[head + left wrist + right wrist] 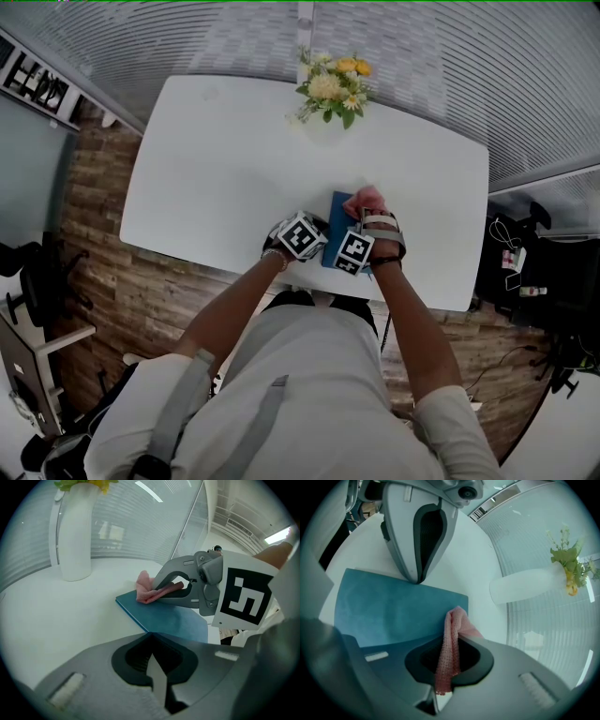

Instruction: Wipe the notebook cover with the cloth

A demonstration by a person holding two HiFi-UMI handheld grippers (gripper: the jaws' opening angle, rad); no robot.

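Grips the pink cloth [457, 623] in the fingers of the right gripper [445, 672], at the far right corner of the blue notebook [393, 606], near the front edge of the desk [234, 169]. Rests the left gripper [154, 677], fingers clenched and empty, at the notebook's edge. Risks dropping the thinly pinched cloth when rubbing hard.

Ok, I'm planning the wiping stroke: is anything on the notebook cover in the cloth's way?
Nothing lies on the cover. The cloth, pinched in the right gripper, is already at one corner of the notebook. Only the left gripper, its jaws shut, meets another edge, where a long stroke might reach it.
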